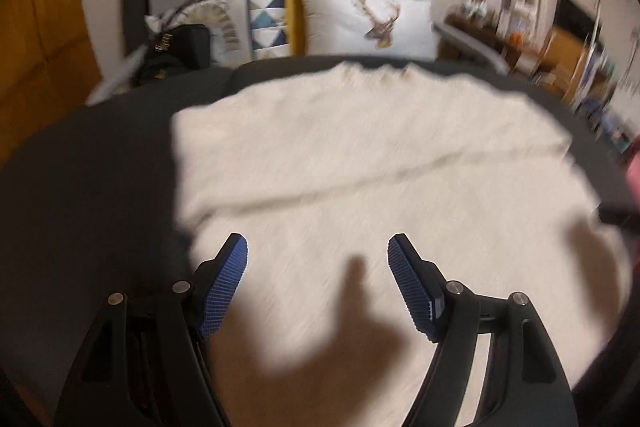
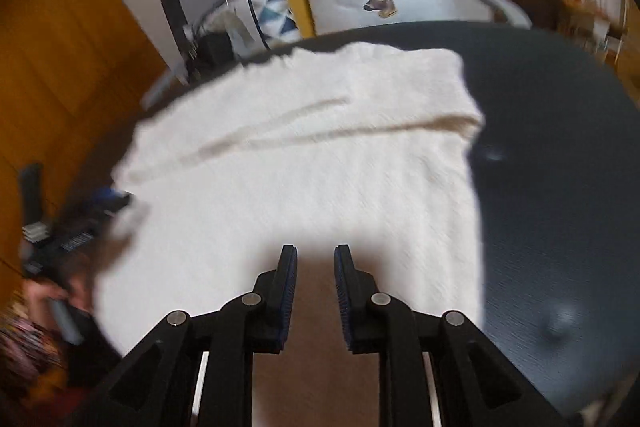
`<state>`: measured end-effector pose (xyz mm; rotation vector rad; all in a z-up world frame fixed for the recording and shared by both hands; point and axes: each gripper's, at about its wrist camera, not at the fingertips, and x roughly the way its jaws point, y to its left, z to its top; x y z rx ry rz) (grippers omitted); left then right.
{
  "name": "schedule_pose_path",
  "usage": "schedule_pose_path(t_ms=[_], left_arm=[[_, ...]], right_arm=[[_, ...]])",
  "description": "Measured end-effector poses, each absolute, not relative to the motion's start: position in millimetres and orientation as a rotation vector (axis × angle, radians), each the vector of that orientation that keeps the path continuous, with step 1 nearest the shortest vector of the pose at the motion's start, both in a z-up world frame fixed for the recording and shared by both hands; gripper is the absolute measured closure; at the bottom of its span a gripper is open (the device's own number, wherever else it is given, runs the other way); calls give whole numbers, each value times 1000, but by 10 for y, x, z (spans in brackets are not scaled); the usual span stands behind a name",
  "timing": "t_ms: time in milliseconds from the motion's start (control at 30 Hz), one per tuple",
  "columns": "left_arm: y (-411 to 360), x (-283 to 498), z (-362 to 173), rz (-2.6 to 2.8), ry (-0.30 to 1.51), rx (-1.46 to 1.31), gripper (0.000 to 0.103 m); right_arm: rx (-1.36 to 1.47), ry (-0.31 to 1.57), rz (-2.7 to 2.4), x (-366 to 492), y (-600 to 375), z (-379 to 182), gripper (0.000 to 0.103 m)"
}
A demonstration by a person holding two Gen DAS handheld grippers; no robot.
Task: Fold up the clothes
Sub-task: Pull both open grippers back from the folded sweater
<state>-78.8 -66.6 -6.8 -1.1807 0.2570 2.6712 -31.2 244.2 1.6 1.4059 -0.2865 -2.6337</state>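
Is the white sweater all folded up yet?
Not yet. The white sweater lies on the dark table with one layer folded across its far end. Nothing is held: the left gripper and right gripper are both open above it. More folds remain.

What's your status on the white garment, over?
Left gripper open, right gripper open narrowly, both empty above the cloth. White knit garment lies flat on the dark surface, one fold across it. Nothing in the way.
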Motion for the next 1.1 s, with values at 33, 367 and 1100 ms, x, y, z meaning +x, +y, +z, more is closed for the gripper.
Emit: schedule_pose_path(t_ms=[33, 367, 1100], left_arm=[[-708, -745, -130, 2690, 298, -1192, 27], [-998, -1194, -277, 2692, 53, -1325, 7], [-1154, -654, 22, 2643, -196, -1276, 1]], right_arm=[[1423, -222, -2656, -284, 2419, -23, 84], [1389, -84, -2742, -406, 2351, -271, 79], [1425, -219, -2684, 84, 2198, -72, 79]])
